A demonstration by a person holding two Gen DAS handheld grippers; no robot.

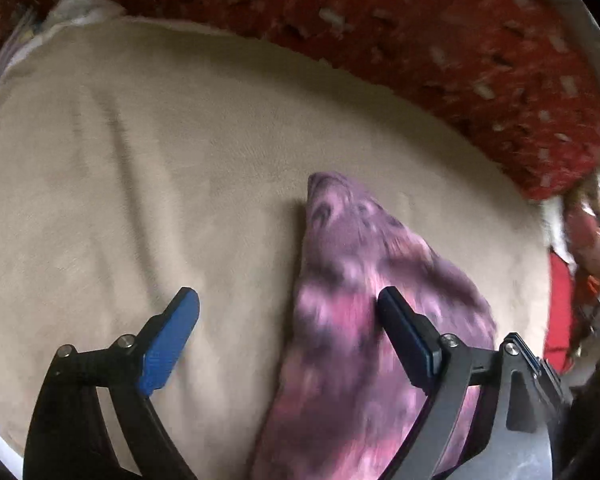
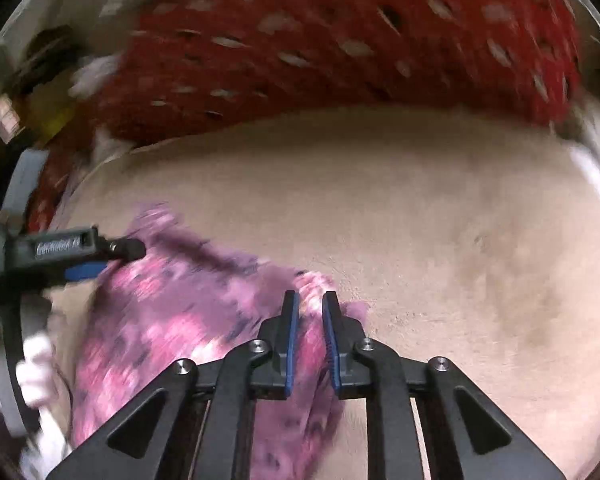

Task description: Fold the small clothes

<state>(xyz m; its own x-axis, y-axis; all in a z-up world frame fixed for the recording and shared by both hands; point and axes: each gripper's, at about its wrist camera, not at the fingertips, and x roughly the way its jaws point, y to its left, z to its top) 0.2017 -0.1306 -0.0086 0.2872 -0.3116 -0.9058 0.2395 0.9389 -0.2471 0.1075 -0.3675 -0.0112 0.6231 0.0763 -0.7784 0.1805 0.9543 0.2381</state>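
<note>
A purple-and-pink tie-dyed garment (image 1: 360, 320) lay on a beige blanket (image 1: 140, 160), with a red white-flecked cover (image 1: 460, 40) bunched behind it. The left hand-held gripper (image 1: 288, 300) stood wide apart, one blue pad (image 1: 172, 340) over bare blanket, the other finger over the cloth, gripping nothing. The right hand-held gripper (image 2: 310, 300) stood narrow, a fold of the garment (image 2: 180, 320) in the slim gap; whether its pads pressed it could not be told.

The small garment (image 1: 364, 280) is mottled purple and pink with dark blotches, perhaps tie-dye. It lies on a plain beige blanket (image 1: 140, 160). Behind, a red cover (image 1: 460, 60) carries white flecks. Both grippers are black with blue pads (image 1: 172, 336).
</note>
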